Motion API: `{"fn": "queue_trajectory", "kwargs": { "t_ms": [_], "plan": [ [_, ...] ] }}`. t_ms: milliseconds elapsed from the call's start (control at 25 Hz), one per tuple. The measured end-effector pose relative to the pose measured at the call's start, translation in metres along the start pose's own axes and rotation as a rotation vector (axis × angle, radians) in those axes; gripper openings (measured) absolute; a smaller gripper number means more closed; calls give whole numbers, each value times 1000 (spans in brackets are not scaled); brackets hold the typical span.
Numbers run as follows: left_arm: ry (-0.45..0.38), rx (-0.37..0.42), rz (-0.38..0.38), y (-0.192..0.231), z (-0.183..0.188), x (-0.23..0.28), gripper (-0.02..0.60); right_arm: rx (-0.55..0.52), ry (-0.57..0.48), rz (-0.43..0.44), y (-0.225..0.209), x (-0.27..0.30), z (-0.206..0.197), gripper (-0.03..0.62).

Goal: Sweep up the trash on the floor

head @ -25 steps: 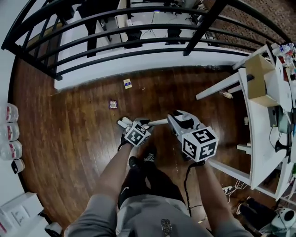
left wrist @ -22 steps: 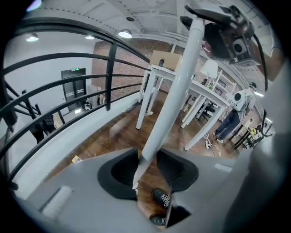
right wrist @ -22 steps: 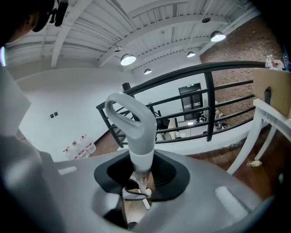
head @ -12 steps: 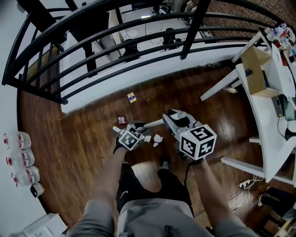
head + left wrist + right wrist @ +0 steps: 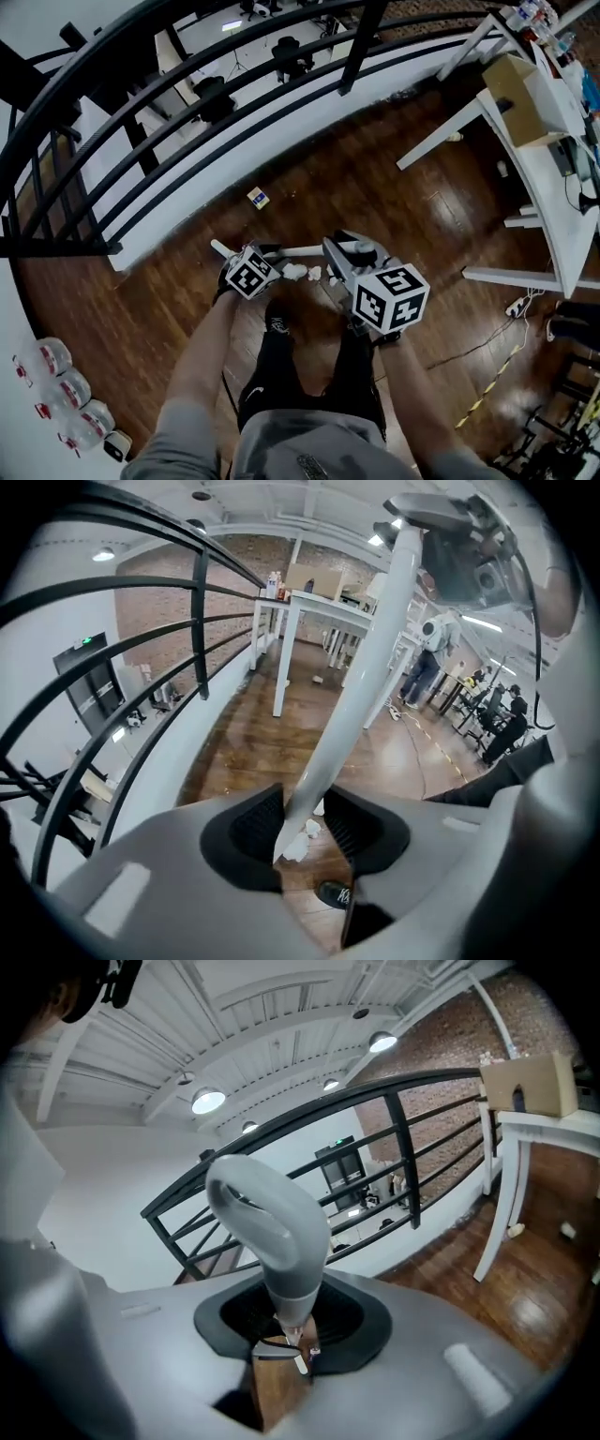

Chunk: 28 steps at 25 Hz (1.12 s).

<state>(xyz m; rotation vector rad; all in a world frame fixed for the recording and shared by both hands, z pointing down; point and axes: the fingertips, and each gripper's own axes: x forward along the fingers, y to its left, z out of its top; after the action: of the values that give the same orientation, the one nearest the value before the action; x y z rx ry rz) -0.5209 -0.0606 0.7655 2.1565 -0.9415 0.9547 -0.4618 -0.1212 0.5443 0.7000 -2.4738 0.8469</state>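
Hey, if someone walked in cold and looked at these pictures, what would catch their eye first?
The two grippers at the centre of the head view stand out first: the left gripper clamps a white pole, and the right gripper holds a grey looped handle. On the dark wood floor just ahead of them lie crumpled white paper scraps, with a small yellow wrapper farther out near the black railing.

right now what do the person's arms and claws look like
The left claw and right claw have light grey shells with black ridged pads. Each carries a white cube with black square markers: left cube, right cube. Grey short sleeves; forearms bare.
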Motion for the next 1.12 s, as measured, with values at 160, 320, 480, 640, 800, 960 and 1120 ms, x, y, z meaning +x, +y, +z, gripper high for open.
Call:
{"fn": "queue_trajectory", "kwargs": {
  "t_ms": [160,320,480,640,800,960,1120],
  "plan": [
    [30,112,-107,-12,8,14,137,53,-20,-122,-8,-16,-12,92],
    [55,196,-208,-55,22,41,138,130,-35,-244,-37,-62,-33,92],
    [53,304,-310,-115,45,73,138,211,-77,-383,-65,-125,-60,92],
    [72,409,-399,-181,64,99,140,282,-116,-488,-88,-191,-88,92],
    [80,483,-458,-237,76,118,140,319,-146,-554,-102,-245,-111,92],
    [107,599,-492,-281,82,122,130,349,-191,-586,-105,-288,-130,92],
    [118,592,-477,-296,92,113,129,345,-251,-550,-103,-310,-121,92]
  ]
}}
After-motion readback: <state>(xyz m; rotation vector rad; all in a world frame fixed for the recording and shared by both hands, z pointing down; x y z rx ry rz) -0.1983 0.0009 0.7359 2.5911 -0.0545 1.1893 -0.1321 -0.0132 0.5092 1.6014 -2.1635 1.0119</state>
